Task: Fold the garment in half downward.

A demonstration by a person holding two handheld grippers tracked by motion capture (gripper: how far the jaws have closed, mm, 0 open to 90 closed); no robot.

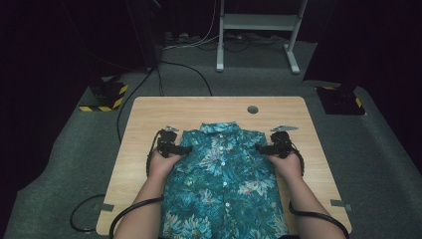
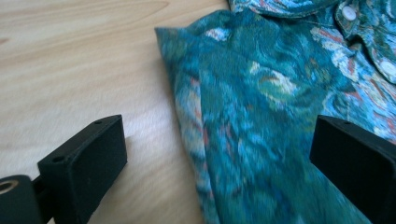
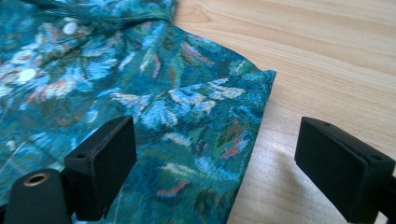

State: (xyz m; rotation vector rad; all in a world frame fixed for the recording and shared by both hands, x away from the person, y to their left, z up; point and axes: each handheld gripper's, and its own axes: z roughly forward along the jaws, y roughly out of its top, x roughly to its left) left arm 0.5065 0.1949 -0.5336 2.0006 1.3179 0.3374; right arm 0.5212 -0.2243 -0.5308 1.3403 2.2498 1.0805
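Wooden table (image 1: pixel 149 112), floral shirt (image 1: pixel 224 179), both grippers' fingers spread at shoulders

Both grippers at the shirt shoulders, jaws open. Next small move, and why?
Probably close both on the shoulder edges. The left gripper and right gripper each stand open astride a side edge of the shirt, one jaw over cloth and one over bare table, so each edge already lies between the jaws.
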